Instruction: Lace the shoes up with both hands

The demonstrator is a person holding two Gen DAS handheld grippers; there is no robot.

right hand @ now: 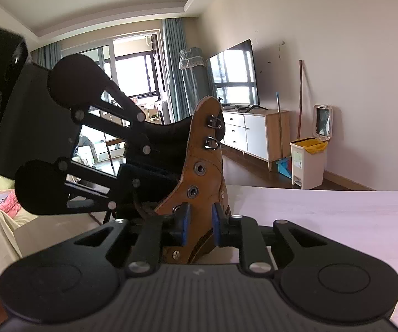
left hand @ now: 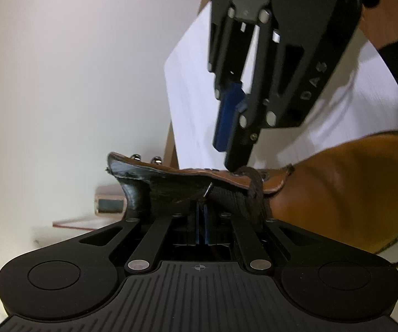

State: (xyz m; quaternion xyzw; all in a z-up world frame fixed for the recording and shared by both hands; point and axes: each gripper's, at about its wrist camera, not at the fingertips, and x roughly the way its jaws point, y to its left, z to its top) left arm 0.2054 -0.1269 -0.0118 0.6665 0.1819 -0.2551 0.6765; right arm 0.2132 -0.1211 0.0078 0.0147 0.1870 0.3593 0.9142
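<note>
A white sheet (right hand: 337,221) covered the work surface, its pale, faintly lined cloth stretching flat toward the room beyond. On it stood a tan leather boot (right hand: 199,171), its eyelet flap upright in the right wrist view, with metal hooks above round eyelets; the toe (left hand: 337,188) bulked large and glossy in the left wrist view. A dark brown lace (left hand: 255,191) crossed the boot's lower eyelets. At the sheet's far edge a strip of bare, light-coloured surface (right hand: 60,227) showed. Whether the boot's sole sat fully flat on the cloth could not be told from either view.
</note>
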